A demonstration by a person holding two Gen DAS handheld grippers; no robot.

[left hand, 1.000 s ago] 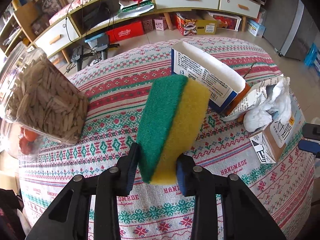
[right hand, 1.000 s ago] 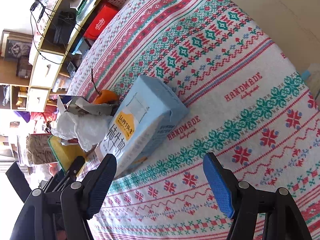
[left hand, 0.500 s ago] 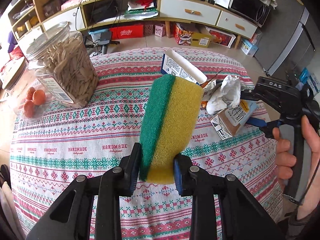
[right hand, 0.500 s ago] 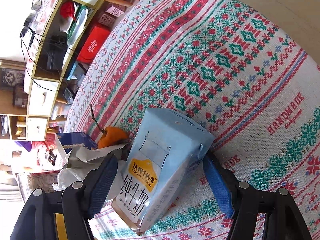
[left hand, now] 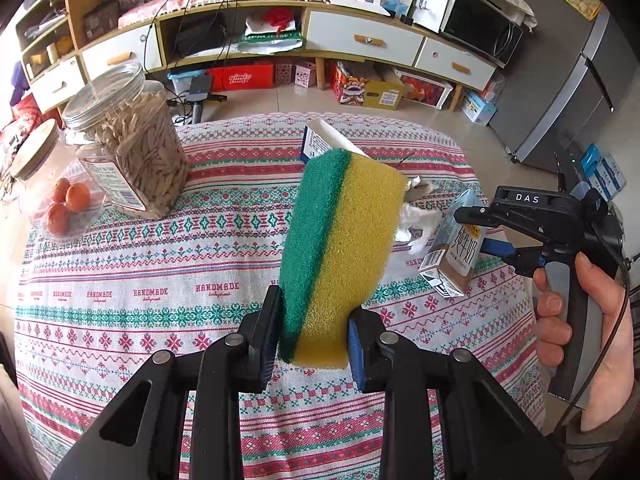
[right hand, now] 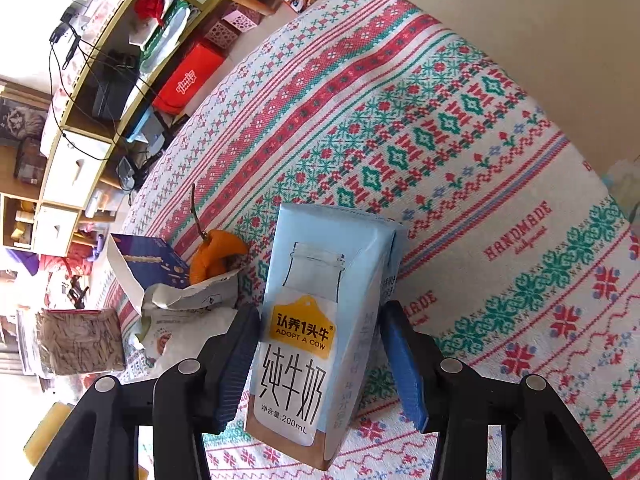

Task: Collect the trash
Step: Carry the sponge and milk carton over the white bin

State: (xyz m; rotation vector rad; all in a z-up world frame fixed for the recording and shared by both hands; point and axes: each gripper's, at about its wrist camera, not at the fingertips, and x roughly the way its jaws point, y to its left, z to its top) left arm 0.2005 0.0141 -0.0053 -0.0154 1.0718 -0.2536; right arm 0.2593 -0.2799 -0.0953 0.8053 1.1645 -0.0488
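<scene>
Sitting between closing fingers (right hand: 240, 364): milk carton (right hand: 316, 320).

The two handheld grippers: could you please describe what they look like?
Both are black plastic with silver pivot pins. The left gripper and right gripper each pair one black pad with one blue. The right one reads "DAS" in white, has a grey handle and trails a black cable.

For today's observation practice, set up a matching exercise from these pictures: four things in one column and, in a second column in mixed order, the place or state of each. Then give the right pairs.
Column one:
1. sponge
2. milk carton
3. jar of seeds
4. orange peel

Column two:
A. stands on the tablecloth, lid on
B. between the right gripper's pads
C. clamped in the left gripper
D. lies beside the torn blue box

Pairs: 1-C, 2-B, 3-A, 4-D
</scene>
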